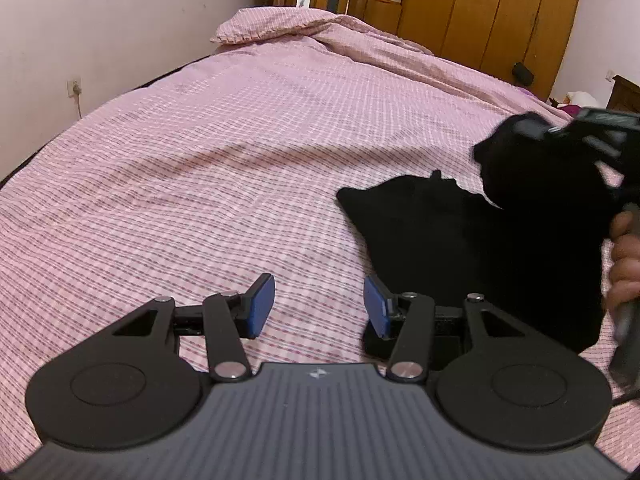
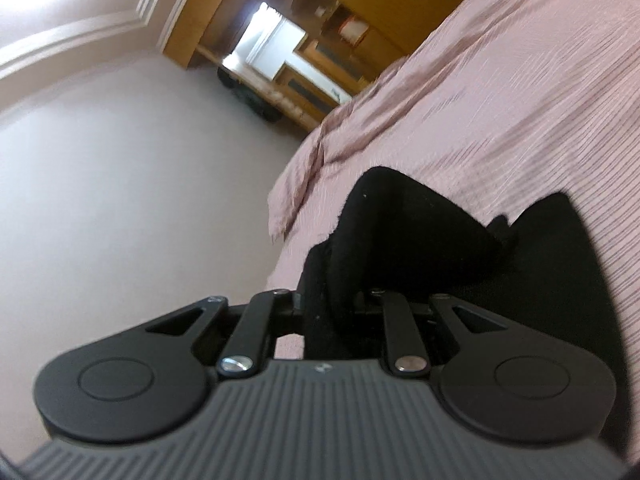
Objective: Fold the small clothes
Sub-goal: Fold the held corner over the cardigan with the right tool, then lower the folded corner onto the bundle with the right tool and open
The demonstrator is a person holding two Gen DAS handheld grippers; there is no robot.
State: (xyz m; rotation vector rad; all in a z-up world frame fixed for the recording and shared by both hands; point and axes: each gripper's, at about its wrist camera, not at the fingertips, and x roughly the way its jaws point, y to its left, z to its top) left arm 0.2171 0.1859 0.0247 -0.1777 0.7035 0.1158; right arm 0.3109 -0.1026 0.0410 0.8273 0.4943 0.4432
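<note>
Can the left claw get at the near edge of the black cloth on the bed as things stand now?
Probably yes. The left claw is open and holds nothing, and the black cloth lies just ahead to its right on the bed with nothing between. The right claw grips a lifted part farther off.

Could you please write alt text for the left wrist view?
The open left gripper hovers over a pink checked bedspread, beside a black garment. At right, the right gripper lifts part of that garment.
</note>
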